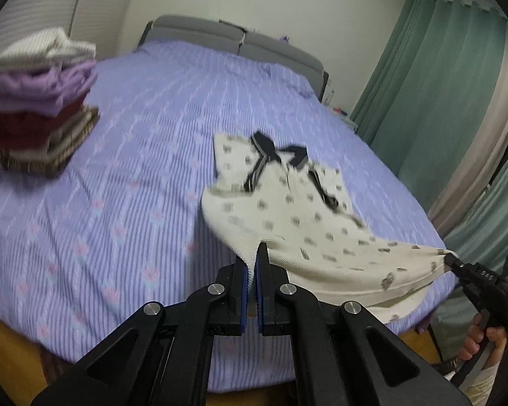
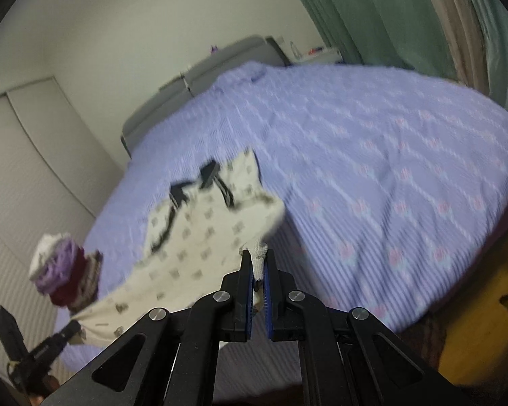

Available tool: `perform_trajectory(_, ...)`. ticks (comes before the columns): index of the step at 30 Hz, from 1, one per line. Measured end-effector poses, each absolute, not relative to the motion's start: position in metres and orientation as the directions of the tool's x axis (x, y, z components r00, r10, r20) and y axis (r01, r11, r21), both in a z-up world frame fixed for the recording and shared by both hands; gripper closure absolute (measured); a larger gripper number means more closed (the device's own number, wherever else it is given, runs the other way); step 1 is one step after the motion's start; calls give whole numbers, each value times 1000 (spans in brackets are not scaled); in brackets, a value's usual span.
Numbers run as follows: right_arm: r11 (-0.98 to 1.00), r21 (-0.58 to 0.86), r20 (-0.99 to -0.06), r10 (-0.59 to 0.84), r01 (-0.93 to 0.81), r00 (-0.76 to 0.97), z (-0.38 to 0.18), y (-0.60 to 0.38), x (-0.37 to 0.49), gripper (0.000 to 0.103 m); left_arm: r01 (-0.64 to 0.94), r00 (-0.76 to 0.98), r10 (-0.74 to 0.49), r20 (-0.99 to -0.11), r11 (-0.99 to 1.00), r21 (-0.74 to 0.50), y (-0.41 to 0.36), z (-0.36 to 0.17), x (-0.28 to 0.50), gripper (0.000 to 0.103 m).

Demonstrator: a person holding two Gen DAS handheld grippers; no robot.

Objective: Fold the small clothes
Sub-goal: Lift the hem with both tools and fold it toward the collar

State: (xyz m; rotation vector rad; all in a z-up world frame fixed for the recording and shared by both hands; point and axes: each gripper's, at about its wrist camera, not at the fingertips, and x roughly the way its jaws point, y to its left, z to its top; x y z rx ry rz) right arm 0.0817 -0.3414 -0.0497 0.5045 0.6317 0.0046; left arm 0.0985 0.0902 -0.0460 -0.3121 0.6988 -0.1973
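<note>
A small cream shirt [image 1: 281, 203] with grey motifs and a dark navy collar is lifted at its hem over the lilac bedspread, collar end still resting on the bed. My left gripper [image 1: 253, 257] is shut on one bottom corner of it. My right gripper [image 2: 258, 257] is shut on the other bottom corner, and shows in the left wrist view at the right edge [image 1: 452, 257]. The shirt [image 2: 193, 237] stretches between the two. In the right wrist view the left gripper [image 2: 71, 330] appears low on the left, pinching its corner.
A stack of folded clothes [image 1: 40, 101], white, purple, dark red and brown, sits on the bed's left side, also seen as the stack [image 2: 64, 270]. Lilac striped bedspread [image 1: 152, 135] covers the bed. Grey headboard [image 1: 233, 37] at the back, green curtains [image 1: 433, 84] on the right.
</note>
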Motion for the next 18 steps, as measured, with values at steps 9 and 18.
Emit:
perform_trajectory(9, 858, 501, -485, 170, 114, 858, -15, -338, 161, 97, 24, 786, -233, -572, 937, -349, 97, -22, 183, 97)
perform_trajectory(18, 889, 444, -524, 157, 111, 837, -13, -332, 265, 97, -17, 762, -203, -615, 943, -332, 98, -21, 274, 97)
